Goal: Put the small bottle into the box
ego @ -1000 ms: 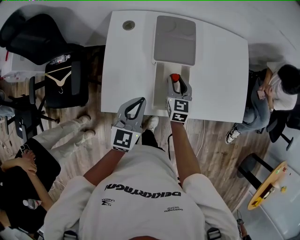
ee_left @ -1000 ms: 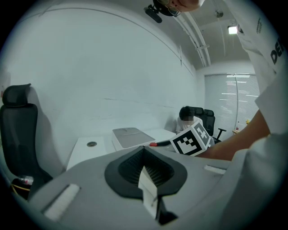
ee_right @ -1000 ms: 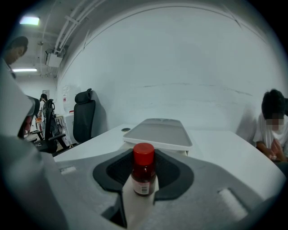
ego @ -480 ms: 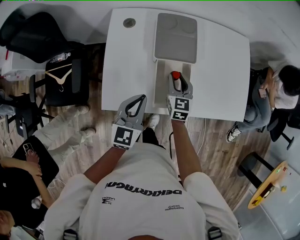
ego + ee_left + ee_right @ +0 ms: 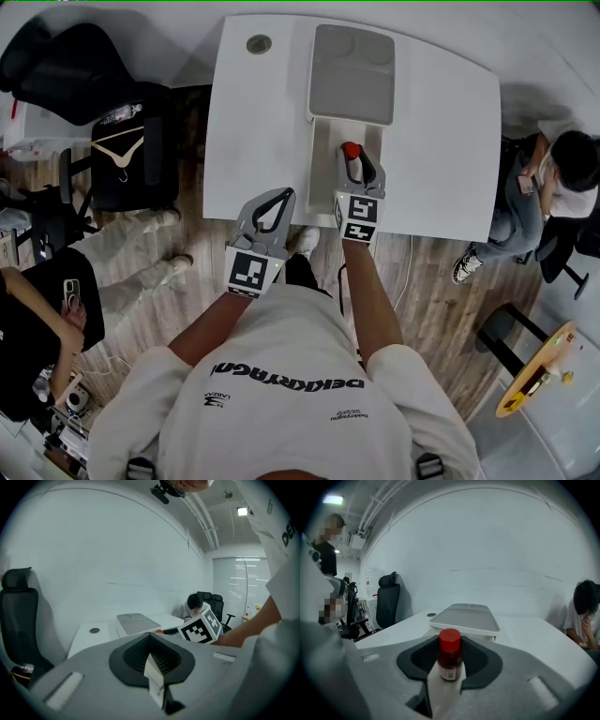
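The small bottle [image 5: 350,151] has a red cap and a dark body. My right gripper [image 5: 356,161] is shut on it and holds it upright over the pale open box [image 5: 323,155] in the middle of the white table [image 5: 253,141]. The right gripper view shows the bottle [image 5: 450,660] standing between the jaws of the right gripper [image 5: 449,670]. The box's grey lid [image 5: 352,75] lies just beyond it; the lid [image 5: 466,616] shows past the bottle. My left gripper [image 5: 278,199] hovers at the table's near edge, shut and empty. The left gripper [image 5: 152,667] points toward the box.
A round cable hole [image 5: 259,44] sits at the table's far left corner. Black office chairs [image 5: 66,66] and a chair with a hanger [image 5: 122,155] stand to the left. A person [image 5: 553,187] sits to the right of the table, another person [image 5: 47,319] to the left.
Both grippers keep their places and the bottle stays in the right one. The person at the left has shifted.
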The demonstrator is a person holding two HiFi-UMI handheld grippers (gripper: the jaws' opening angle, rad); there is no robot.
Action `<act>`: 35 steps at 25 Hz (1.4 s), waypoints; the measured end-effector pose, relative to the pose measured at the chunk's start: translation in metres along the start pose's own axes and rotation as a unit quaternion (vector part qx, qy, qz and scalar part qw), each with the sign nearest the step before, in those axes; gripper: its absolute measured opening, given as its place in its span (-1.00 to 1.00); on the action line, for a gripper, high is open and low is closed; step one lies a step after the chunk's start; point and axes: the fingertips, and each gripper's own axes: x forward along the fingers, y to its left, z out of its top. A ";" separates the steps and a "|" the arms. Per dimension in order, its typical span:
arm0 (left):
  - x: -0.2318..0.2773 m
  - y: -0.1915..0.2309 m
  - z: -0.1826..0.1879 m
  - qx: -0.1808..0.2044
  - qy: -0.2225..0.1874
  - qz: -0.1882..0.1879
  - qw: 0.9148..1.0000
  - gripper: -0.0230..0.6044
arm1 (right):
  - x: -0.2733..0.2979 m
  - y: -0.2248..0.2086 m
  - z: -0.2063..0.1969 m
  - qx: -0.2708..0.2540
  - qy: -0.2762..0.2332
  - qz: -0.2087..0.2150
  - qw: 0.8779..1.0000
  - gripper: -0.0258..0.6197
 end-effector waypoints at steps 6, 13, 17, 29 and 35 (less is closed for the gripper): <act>0.001 0.000 -0.001 0.000 -0.001 0.000 1.000 -0.91 | 0.001 0.003 -0.001 -0.002 0.001 0.002 1.000 -0.49; -0.001 -0.003 0.001 0.001 -0.002 0.001 1.000 -0.91 | -0.002 0.001 -0.003 -0.005 0.005 -0.001 1.000 -0.49; -0.001 -0.002 0.001 0.000 -0.002 0.002 1.000 -0.91 | -0.002 0.001 -0.003 -0.002 0.006 0.000 1.000 -0.49; -0.005 -0.005 0.002 -0.001 -0.004 0.004 1.000 -0.91 | -0.005 0.002 -0.003 0.003 0.005 0.007 1.000 -0.47; -0.007 -0.005 0.003 0.000 -0.007 0.004 1.000 -0.91 | -0.007 0.003 -0.003 0.005 0.006 0.007 1.000 -0.38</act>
